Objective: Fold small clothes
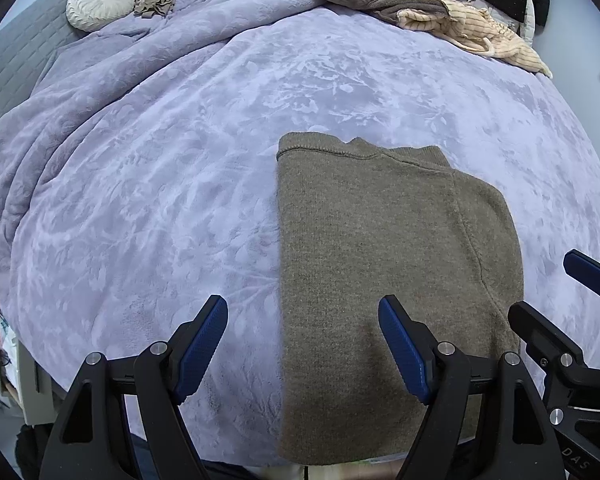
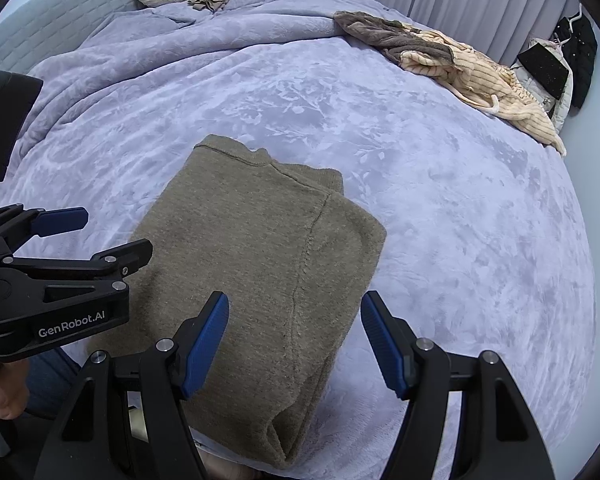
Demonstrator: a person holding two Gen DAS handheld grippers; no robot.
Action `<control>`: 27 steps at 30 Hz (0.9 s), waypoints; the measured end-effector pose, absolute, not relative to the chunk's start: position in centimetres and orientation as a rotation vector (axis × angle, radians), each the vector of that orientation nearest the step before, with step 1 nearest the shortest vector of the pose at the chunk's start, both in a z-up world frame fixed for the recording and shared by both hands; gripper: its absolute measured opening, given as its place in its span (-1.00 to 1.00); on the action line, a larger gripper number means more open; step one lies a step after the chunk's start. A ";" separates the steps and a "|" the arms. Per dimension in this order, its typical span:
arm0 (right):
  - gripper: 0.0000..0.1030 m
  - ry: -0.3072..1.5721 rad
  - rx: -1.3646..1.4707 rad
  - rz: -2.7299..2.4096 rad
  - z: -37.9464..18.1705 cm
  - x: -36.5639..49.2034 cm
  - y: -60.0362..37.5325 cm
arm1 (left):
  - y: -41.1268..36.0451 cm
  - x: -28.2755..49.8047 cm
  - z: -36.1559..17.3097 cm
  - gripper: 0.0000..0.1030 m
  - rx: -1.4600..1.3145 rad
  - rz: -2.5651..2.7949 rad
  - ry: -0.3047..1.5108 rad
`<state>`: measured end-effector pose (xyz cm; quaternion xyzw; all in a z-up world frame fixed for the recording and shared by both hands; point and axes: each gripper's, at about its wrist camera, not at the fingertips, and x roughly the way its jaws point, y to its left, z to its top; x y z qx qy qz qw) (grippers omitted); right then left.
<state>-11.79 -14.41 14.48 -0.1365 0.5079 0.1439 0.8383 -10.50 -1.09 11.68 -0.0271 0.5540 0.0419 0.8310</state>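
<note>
An olive-brown knit sweater (image 1: 380,264) lies folded into a long rectangle on the lavender bedspread (image 1: 160,200), near the bed's front edge. It also shows in the right wrist view (image 2: 252,280). My left gripper (image 1: 302,312) is open and empty, hovering over the sweater's near left edge. My right gripper (image 2: 294,308) is open and empty above the sweater's near right part. The right gripper shows at the right edge of the left wrist view (image 1: 560,284). The left gripper shows at the left of the right wrist view (image 2: 100,236).
A heap of brown and cream striped clothes (image 1: 428,12) lies at the far right of the bed. A round white cushion (image 1: 100,4) and a small tan garment (image 1: 154,2) sit by the grey headboard. Bunched blanket folds (image 1: 60,112) run along the left. Dark hanging clothes (image 2: 572,60) are at far right.
</note>
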 end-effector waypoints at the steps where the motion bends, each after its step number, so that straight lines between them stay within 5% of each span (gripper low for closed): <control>1: 0.40 1.074 -0.289 0.303 14.5 -11.8 -14.4 | -1.1 -10.5 11.6 0.53 -0.057 0.088 1.176; 27: 0.40 1.070 -0.288 0.311 14.6 -11.9 -14.4 | -1.0 -10.6 11.6 0.53 -0.051 0.096 1.173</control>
